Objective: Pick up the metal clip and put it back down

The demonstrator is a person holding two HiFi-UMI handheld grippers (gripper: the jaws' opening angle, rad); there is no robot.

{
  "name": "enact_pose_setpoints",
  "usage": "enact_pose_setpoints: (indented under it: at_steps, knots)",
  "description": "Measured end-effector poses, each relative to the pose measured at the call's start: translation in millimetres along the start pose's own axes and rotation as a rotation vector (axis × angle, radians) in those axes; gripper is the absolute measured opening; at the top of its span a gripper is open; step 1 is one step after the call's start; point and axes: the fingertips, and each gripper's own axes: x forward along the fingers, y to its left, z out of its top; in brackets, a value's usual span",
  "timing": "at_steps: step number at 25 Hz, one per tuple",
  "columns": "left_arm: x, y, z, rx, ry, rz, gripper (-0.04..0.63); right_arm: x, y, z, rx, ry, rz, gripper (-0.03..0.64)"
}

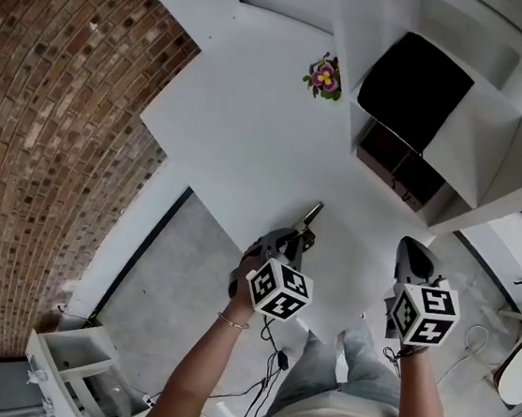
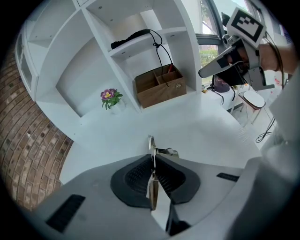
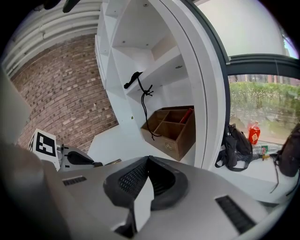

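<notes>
By the left hand-held gripper [image 2: 153, 164], lower centre, the metal clip [image 2: 151, 146] is pinched over the table [image 1: 252, 126]; it is best lowered flat before release. The right hand-held gripper [image 3: 146, 161] is pressed together, empty.

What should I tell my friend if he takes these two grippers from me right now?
Left gripper: fingers shut on the metal clip, whose tip pokes out ahead.
Right gripper: fingers together with nothing in them, held off to the side.
Clip: in the left gripper, over the white table near its front edge. Whether it is lifted clear of the table cannot be told.
Done: the clip is grasped.
Left: set the clip down on the table and open the left fingers.
</notes>
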Motion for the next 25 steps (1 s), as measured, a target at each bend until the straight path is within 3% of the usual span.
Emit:
enact_pose_setpoints:
  at_steps: [12, 25]
  knots:
    - [4.2, -30.2, -5.6, -0.04, 0.036, -0.105, 0.063, -7.8, -13.3, -7.9, 0.041, -0.005, -0.011, 0.002]
    - [8.5, -34.6, -1.3, -0.19, 0.007, -0.172, 0.078, -5.1, -15.9, -10.5, 0.033, 0.004, 0.008, 0.002]
